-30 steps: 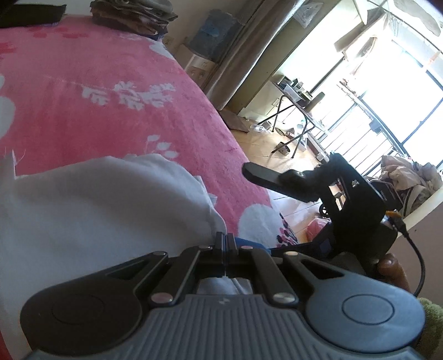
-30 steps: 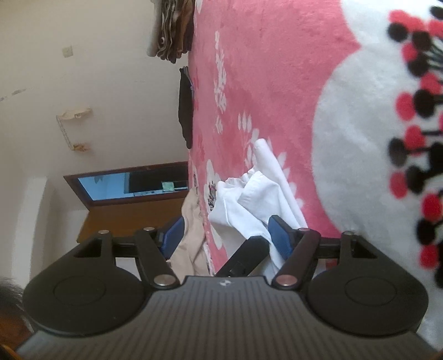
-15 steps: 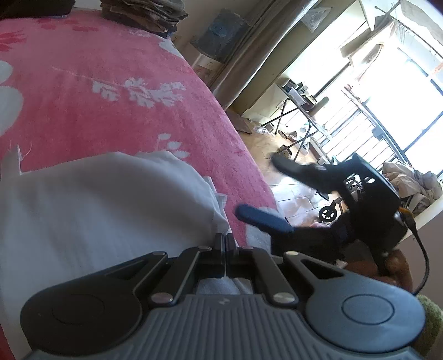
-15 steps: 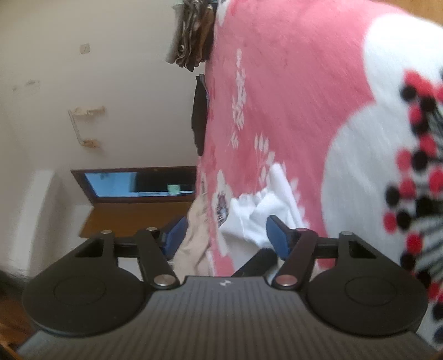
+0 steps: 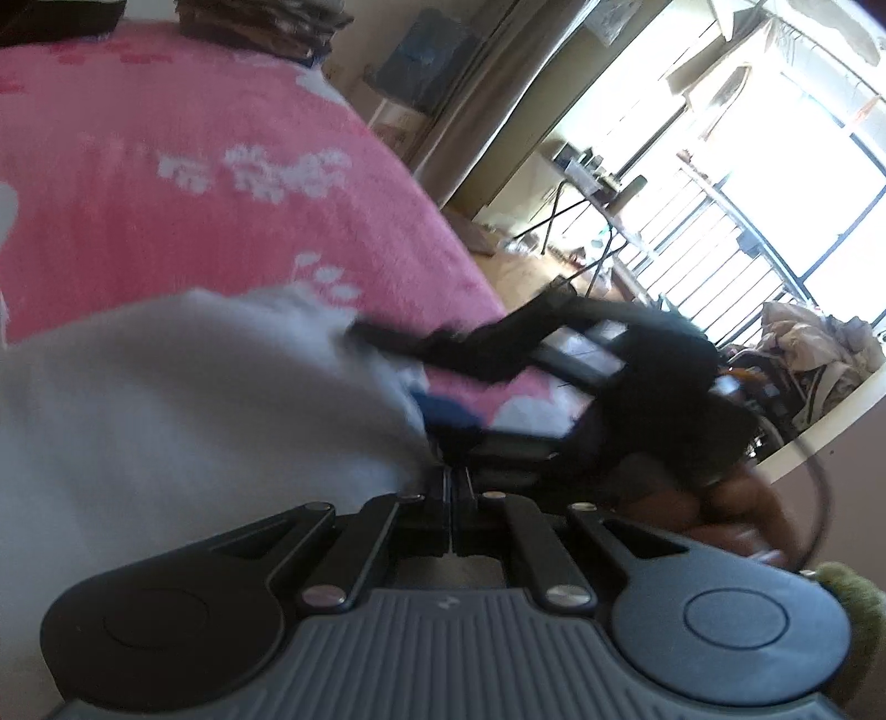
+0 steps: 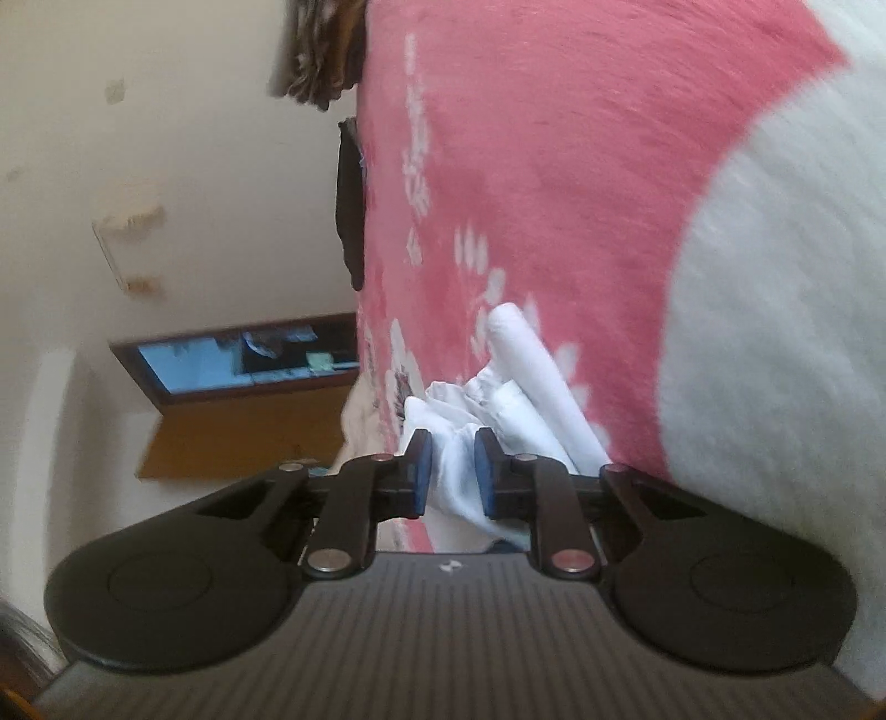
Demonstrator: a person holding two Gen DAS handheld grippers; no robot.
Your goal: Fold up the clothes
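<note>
We see the left gripper [image 5: 453,487] fully closed, jaws pinching the edge of the crumpled white cotton garment [image 5: 183,410], which spreads toward nine o'clock over the pink fleece blanket with white flower prints [image 5: 166,166]. The right gripper [image 6: 447,477] has just been closing; its blue pads [image 6: 419,471] stand a narrow gap apart with a fold of the white garment [image 6: 515,382] between them, and we cannot tell if they press it yet. At twelve o'clock lies a stack of folded brown clothes [image 5: 260,22].
</note>
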